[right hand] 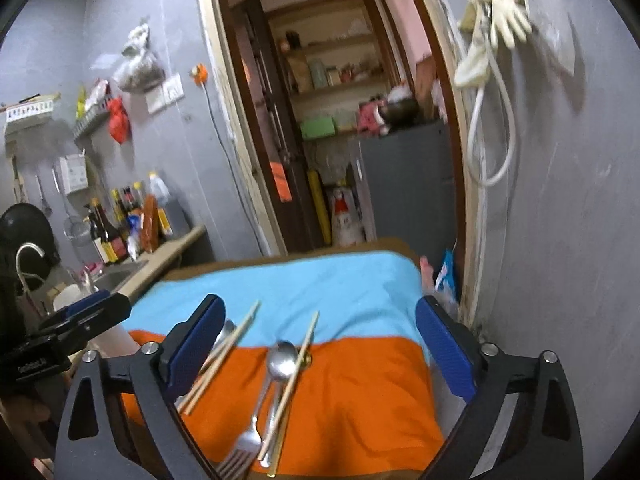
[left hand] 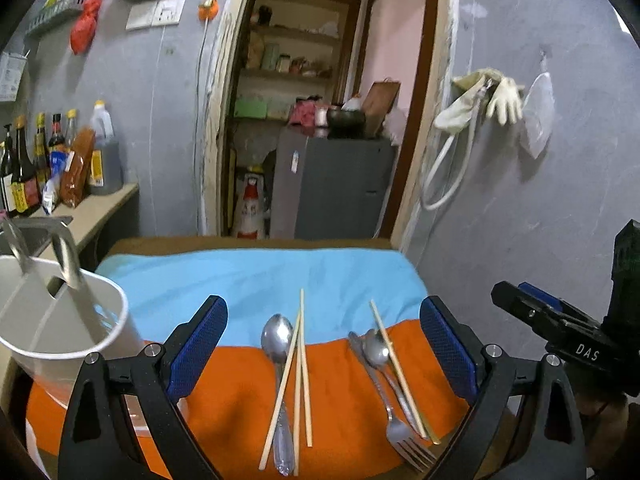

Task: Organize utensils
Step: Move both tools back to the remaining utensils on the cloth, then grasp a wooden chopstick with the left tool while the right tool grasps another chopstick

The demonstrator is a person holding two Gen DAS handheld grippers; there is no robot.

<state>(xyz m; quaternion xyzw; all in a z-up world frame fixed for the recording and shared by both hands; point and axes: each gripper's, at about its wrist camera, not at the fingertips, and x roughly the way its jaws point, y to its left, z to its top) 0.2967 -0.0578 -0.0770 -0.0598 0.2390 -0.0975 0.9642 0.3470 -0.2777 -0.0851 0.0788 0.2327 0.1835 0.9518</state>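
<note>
Our left tongs (left hand: 322, 344) hang spread wide with nothing between them, above a spoon (left hand: 277, 340) crossed by chopsticks (left hand: 302, 364) on the orange cloth (left hand: 224, 400) covering the table. Our right tongs (right hand: 320, 344) are spread and empty too, over a second spoon (right hand: 282, 360), a fork (right hand: 244, 444) and one chopstick (right hand: 292, 380). A white cup (left hand: 60, 320) holding metal utensils stands at the left.

Grey plastered wall (left hand: 540, 184) right, scuffed. Open doorway (left hand: 320, 120) centre, dark brown frame. Beyond it, wooden shelves (left hand: 292, 72) crowded with jars; grey cabinet (left hand: 332, 188) below. Pale gloves (left hand: 504, 96) and white hose (left hand: 444, 176) hang on right wall. Left: beige worktop (left hand: 100, 208), sauce bottles (left hand: 24, 168) along its back edge, sink (right hand: 116, 278) near its front. Light dim, bluish.
</note>
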